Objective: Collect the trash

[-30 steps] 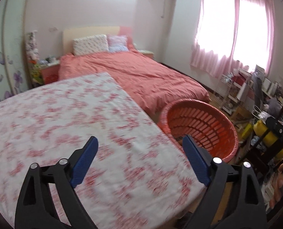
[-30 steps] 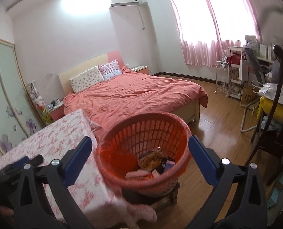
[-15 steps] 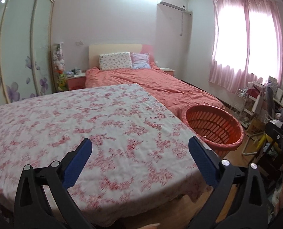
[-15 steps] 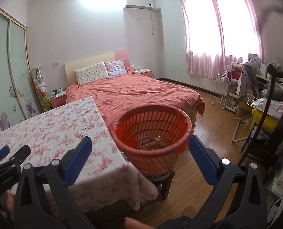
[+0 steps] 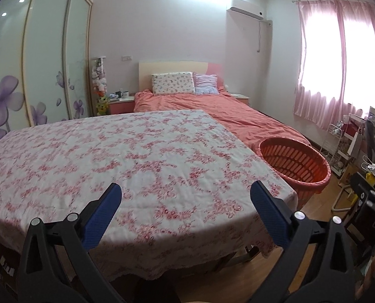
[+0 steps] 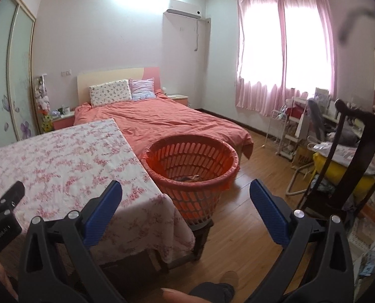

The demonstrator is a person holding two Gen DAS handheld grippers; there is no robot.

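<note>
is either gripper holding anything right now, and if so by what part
Nothing is held. The left gripper and right gripper both stand wide open with nothing between the jaws; some trash lies in the basket.

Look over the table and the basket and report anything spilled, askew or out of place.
Nothing stands out. The floral tablecloth lies flat with no litter showing on it. The orange basket stands upright beside the table's corner on a low dark stool, with some trash in its bottom. No spill shows on the wooden floor.

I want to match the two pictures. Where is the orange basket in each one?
Left wrist view: orange basket at right of middle, past the table's right corner.
Right wrist view: orange basket in the middle, right of the table.
Shared landmark: the bed behind it.
</note>
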